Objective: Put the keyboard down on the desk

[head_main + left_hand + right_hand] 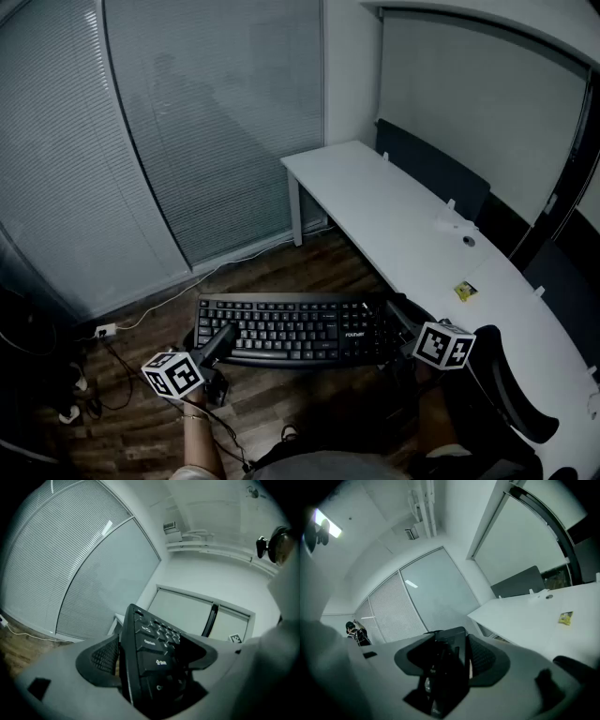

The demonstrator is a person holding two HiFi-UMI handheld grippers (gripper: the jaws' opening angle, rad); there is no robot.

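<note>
The left gripper, low in the head view at 7 o'clock, is clamped on the left end of a black keyboard. Its cube with square markers sits just below, above the person's hand. The right gripper, at 5 o'clock, is clamped on the keyboard's right end, and its own marker cube faces up. Each gripper view shows the keyboard's end edge standing between the two jaws, with the ribbed pads against it.

The keyboard is held level between the two grippers, keys up, in the air over a dark wood floor. It is not on the desk. In the left gripper view one key reads "CapsLock" and the key below it carries an up arrow with small lettering that looks like "Shift". A small white logo at the keyboard's right part is too small to read.

A black office chair stands at 4 o'clock. On the floor at 8 o'clock lies a white power strip, with a white cable running from it.

The long white desk stretches from 12 o'clock to 4 o'clock, to the right of the keyboard and apart from it. On it, at 3 o'clock, lies a small yellow packet; its print cannot be read. Dark partition panels line the desk's far edge.

Farthest off, from 9 to 12 o'clock, a glass wall with closed blinds curves round the room. In the right gripper view a person stands far back by the blinds.
</note>
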